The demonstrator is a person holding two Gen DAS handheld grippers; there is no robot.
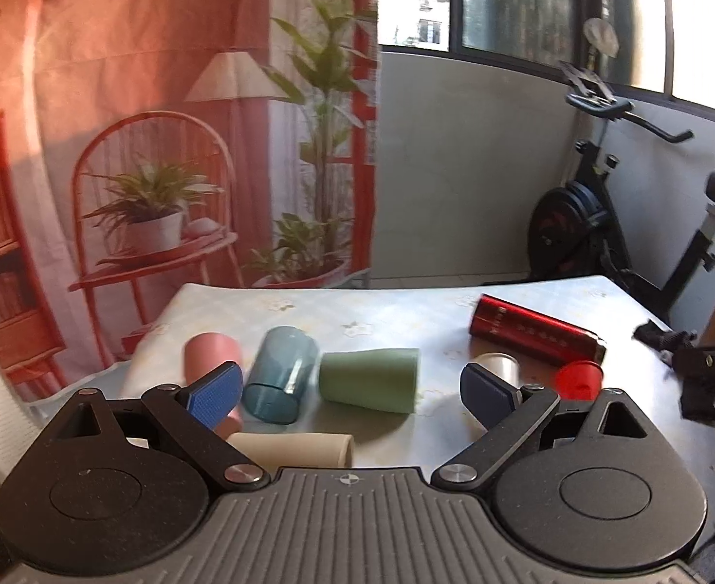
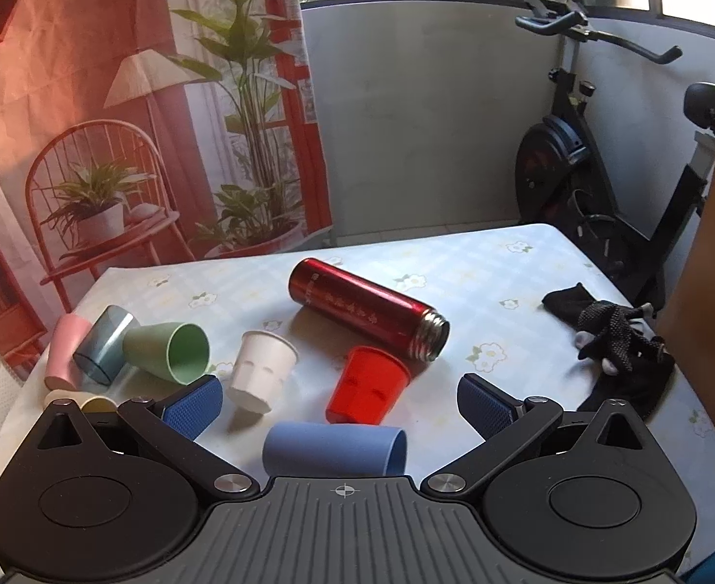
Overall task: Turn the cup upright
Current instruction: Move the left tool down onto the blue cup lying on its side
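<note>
Right wrist: blue cup [image 2: 334, 448] nearest — red flask [image 2: 367, 314] behind.

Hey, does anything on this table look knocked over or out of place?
Yes. Nearly every cup is off its base: the green cup, blue cup and cream cup lie on their sides. The white cup and red cup look toppled too. The red flask lies capless on the table. Nothing looks spilled.
</note>
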